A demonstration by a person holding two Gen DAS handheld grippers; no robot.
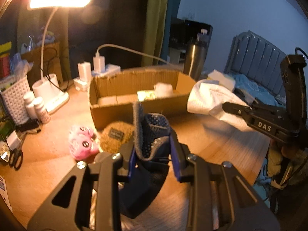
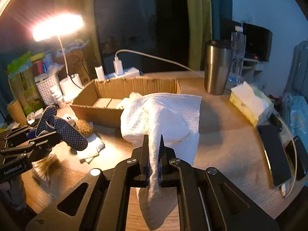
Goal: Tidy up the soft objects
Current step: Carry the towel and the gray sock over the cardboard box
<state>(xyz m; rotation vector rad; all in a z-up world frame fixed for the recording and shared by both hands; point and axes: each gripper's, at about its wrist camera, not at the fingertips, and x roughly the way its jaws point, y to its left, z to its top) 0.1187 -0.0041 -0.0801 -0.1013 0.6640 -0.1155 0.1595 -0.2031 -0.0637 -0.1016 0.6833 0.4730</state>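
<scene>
Box contents: cardboard box [image 1: 138, 94] interior blurred, items unclear.
L gripper [image 1: 154, 150]: clamped on dark dotted sock [image 1: 152, 134].
R gripper [image 2: 154, 154]: pinching white sock [image 2: 163, 115].
R view only: tissue pack [image 2: 248, 104].
L view only: pink plush [image 1: 82, 144].

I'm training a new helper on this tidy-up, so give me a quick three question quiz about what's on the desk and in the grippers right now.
1. True or false: the left gripper is shut on a dark dotted sock.
2. What does the right gripper hold? A) pink plush toy B) white towel C) tissue pack
3. Name the container behind the brown fuzzy item where soft things could go.

Key
1. True.
2. B, the white towel.
3. The cardboard box.
</scene>
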